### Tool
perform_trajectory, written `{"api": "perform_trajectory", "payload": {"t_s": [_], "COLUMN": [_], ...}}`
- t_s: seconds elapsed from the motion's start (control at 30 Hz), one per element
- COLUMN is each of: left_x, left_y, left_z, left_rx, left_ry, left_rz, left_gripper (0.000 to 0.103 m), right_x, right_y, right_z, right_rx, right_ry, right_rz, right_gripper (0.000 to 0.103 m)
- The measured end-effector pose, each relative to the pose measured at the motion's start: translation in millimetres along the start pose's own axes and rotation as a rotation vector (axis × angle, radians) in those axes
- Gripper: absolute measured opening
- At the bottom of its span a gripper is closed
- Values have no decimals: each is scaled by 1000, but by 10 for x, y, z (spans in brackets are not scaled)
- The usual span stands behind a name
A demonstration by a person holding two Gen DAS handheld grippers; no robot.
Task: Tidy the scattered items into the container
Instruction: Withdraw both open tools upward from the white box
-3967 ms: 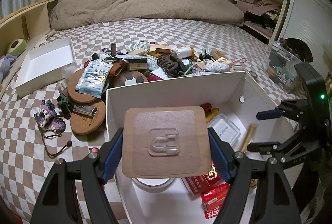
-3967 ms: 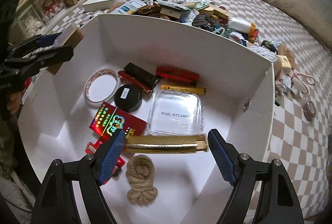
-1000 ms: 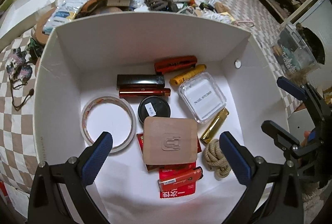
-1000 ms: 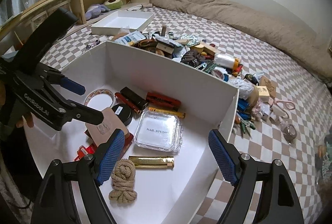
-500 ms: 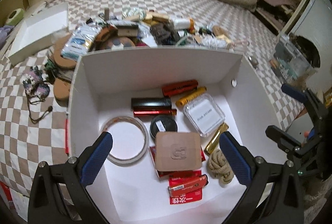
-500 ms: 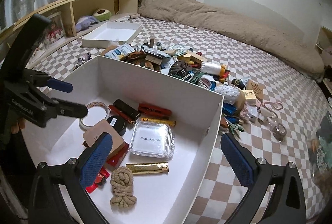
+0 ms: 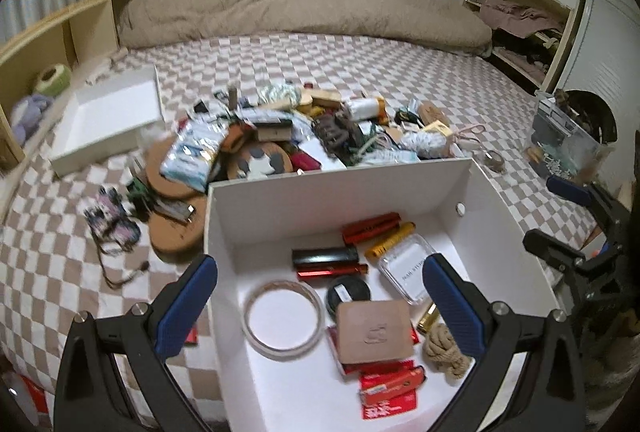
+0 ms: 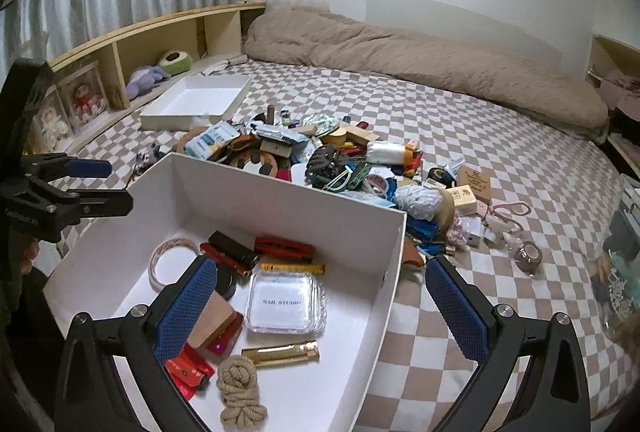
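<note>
Left wrist view. The left gripper (image 7: pixel 320 296) is seen with jaws spread wide and empty, its blue pads at 8 and 4 o'clock of the frame, poised above the white rectangular cardboard box (image 7: pixel 340 187). Inside the box, a tan square leather-look pad with an embossed mark (image 7: pixel 374 332) is laid over red printed packets (image 7: pixel 390 390) at 6 o'clock. A ring of clear tape (image 7: pixel 283 318) is noted at its 9 o'clock, a black round tin (image 7: pixel 347 294) at its 11 o'clock, and a coiled beige rope knot (image 7: pixel 445 350) at its 3 o'clock. Further back, a clear square plastic case with a white label (image 7: pixel 410 268), a yellow tube (image 7: pixel 390 240), a red ribbed case (image 7: pixel 371 223) and a black bar (image 7: pixel 325 256) are seen. The scattered pile of mixed small items (image 7: pixel 304 135) is found beyond the far wall of the box, at 12 o'clock, on the brown-and-white checked bedspread (image 7: pixel 360 67). A shallow white tray (image 7: pixel 112 115) is noted at 10 o'clock. The right gripper (image 7: pixel 568 224) appears at 3 o'clock, jaws parted.

Right wrist view. The right gripper (image 8: pixel 320 296) is seen wide open, holding nothing, over the right edge of the box. A gold ribbed metal tube (image 8: pixel 280 352) lies beside the rope knot at 6 o'clock. The pile is spread from 12 to 2 o'clock. The left gripper is seen at 9 o'clock, jaws apart. A rolled beige duvet (image 8: pixel 420 59) is noted along the far side.
</note>
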State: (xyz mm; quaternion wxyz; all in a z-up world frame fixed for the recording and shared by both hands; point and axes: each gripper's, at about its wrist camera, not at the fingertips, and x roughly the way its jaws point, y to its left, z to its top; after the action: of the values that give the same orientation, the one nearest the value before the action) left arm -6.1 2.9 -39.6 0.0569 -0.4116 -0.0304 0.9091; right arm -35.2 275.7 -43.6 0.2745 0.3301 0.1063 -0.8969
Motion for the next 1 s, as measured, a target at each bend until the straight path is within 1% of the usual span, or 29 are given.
{"api": "perform_trajectory", "payload": {"t_s": [0.17, 0.33, 0.5, 0.73, 1.0], "left_x": [-10, -7, -2, -16, 55], "left_y": [44, 104, 159, 217, 222], "left_z": [54, 131, 200, 270, 312], "left_rx": [9, -2, -5, -14, 3], "left_ry": [-39, -55, -75, -102, -102], "left_rz": [13, -4, 2, 2, 1], "left_gripper": [103, 103, 103, 103, 103], "right_x": [21, 40, 73, 144, 237], "right_y": [-50, -91, -115, -118, -132], "right_z": [54, 140, 227, 310, 328], "right_rx": [20, 43, 53, 48, 53], "right_ry": [-14, -37, -55, -58, -53], "right_rz": [-6, -15, -20, -15, -11], "right_gripper": [103, 103, 103, 103, 103]}}
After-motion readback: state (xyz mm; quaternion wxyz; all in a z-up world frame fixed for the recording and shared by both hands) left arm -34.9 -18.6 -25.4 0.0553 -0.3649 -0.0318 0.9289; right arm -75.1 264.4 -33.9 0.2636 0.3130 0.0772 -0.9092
